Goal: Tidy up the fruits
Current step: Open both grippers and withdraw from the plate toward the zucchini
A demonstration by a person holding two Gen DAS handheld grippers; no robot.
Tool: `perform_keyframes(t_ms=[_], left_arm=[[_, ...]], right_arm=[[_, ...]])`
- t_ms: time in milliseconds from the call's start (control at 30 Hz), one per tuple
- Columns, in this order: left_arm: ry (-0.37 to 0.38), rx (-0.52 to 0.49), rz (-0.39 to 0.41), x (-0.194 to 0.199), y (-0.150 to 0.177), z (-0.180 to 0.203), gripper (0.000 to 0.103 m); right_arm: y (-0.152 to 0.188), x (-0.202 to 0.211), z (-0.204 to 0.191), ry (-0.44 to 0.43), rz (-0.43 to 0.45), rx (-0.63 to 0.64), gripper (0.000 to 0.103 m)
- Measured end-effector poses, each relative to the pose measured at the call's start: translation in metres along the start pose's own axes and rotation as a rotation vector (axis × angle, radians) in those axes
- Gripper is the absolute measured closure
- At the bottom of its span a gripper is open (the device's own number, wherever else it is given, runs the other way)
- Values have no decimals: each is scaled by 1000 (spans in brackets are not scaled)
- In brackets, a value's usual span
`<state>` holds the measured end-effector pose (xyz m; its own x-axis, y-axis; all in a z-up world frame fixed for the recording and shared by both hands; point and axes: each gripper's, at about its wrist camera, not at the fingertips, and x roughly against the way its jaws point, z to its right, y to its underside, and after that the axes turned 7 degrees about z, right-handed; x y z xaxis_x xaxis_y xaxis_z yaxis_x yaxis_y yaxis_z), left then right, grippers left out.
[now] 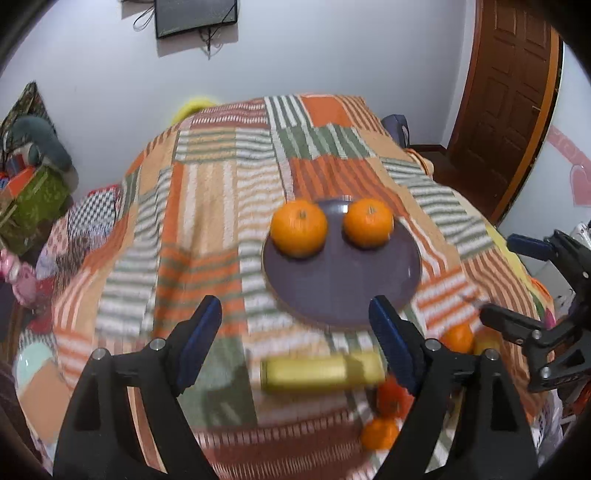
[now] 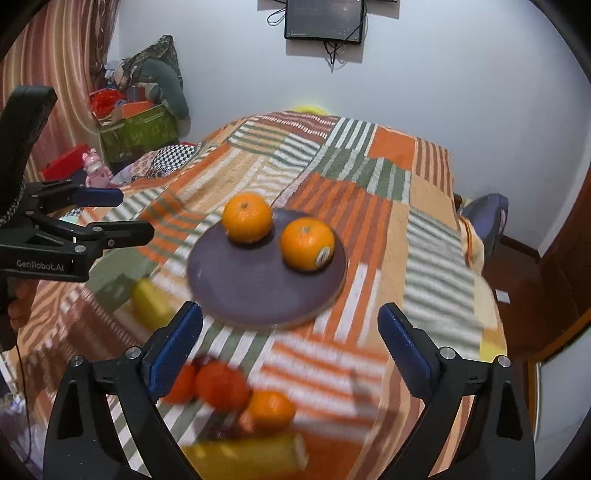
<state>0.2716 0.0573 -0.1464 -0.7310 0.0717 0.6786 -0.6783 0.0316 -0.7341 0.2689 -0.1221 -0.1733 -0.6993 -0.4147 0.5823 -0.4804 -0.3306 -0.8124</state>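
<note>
Two oranges (image 1: 299, 228) (image 1: 368, 221) are seen side by side on the far half of a round purple plate (image 1: 343, 284), apart from each other, stems turned upward; the one on the right carries a sticker in the right wrist view (image 2: 307, 243). Being round, they have no long axis, so a hold across the middle from either side would serve. They are judged firm, moderately heavy and smooth-skinned, likely to roll if nudged on the flat plate.

Nearer the cameras, off the plate, more fruit is left on the striped blanket (image 1: 207, 206): a yellow banana (image 1: 321, 371), blurred, is laid with its long axis running left to right across the left wrist view, and it is judged soft and easily bruised, best taken at mid-length across its narrow width. Beside it a small cluster of orange and red fruits (image 2: 236, 391) is seen, too blurred to be told apart surely.

The left gripper (image 1: 295, 332) is held with its jaws wide apart and nothing between them, above the near rim of the plate. The right gripper (image 2: 291, 339) is likewise spread wide and empty, hovering between plate and cluster.

The blanket covers a bed, with a wall screen (image 2: 324, 18) beyond.
</note>
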Motion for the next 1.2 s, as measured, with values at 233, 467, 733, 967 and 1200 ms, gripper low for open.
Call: perform_keyframes(t_ms=[233,467,733,967,1200], left_arm=[[-19,70,-47,14,50,-6,21],[-18,82,-98,3,72,2,21],[-5,56,-110,-25,60,26,21],[2,15,-153,-52,49,40,21],[-9,-8,-154,-61,54,35,17]], right_arm=[[49,20,-26,2,-64,-2,8],[84,19,-45,-8,-128,-21,8],[96,16,-36,-19,-136,-48,19],[102,31,-20,-31,-125,-67,51],[110,34,4,-21,-136,-116,60]])
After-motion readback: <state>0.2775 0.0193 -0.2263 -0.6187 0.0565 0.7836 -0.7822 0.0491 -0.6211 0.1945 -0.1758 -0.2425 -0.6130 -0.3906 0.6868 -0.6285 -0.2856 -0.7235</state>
